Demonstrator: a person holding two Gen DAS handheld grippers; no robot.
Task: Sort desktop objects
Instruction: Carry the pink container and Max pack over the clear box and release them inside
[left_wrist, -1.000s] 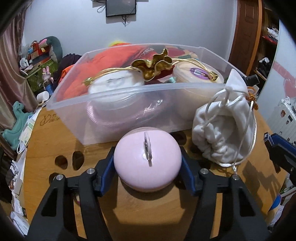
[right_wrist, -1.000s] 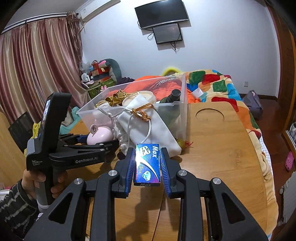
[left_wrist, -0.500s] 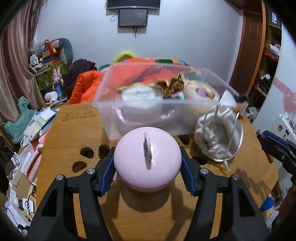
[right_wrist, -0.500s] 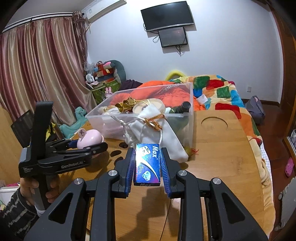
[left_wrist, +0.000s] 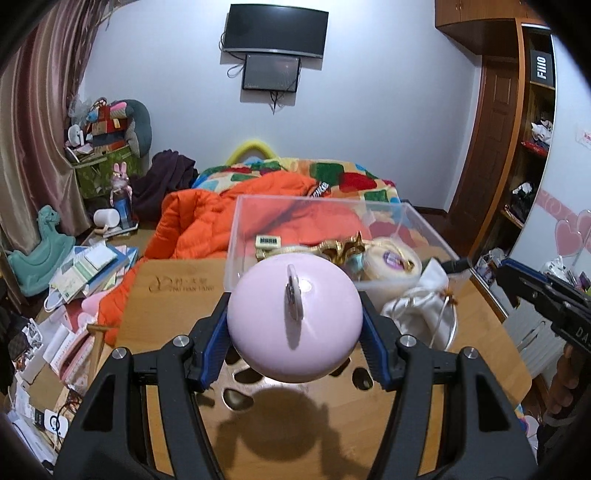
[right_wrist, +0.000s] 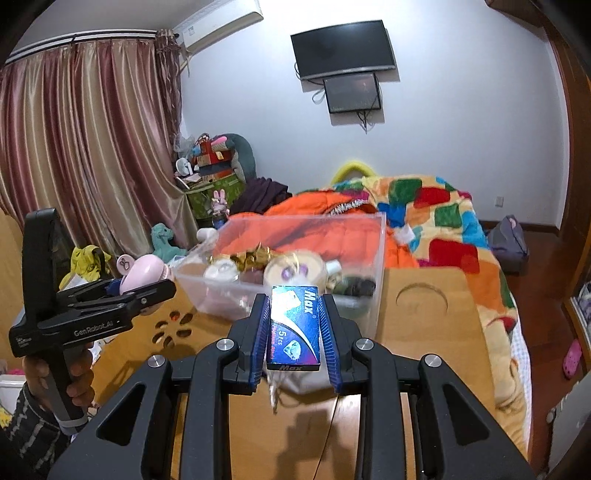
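My left gripper (left_wrist: 294, 323) is shut on a round pink case (left_wrist: 293, 319) with a small metal tab on top, held above the wooden table (left_wrist: 177, 284). It shows in the right wrist view as the left gripper (right_wrist: 144, 286) with the pink case (right_wrist: 142, 275). My right gripper (right_wrist: 294, 325) is shut on a small blue box (right_wrist: 294, 325) printed "Max", also lifted off the table. Beyond both stands a clear plastic bin (left_wrist: 243, 236) (right_wrist: 373, 258) holding round tins and gold ribbon. A white drawstring pouch (left_wrist: 421, 310) lies against its near side.
The table (right_wrist: 443, 332) has flower-shaped cutouts (right_wrist: 173, 325) on the left and a round recess (right_wrist: 419, 297) on the right. An orange jacket (left_wrist: 195, 221) and a patchwork blanket (right_wrist: 443, 221) lie behind it. Books and clutter (left_wrist: 85, 266) cover the floor at the left.
Both grippers have risen with their loads, so the bin and pouch now look lower and farther. The left one has also pulled back from the bin.
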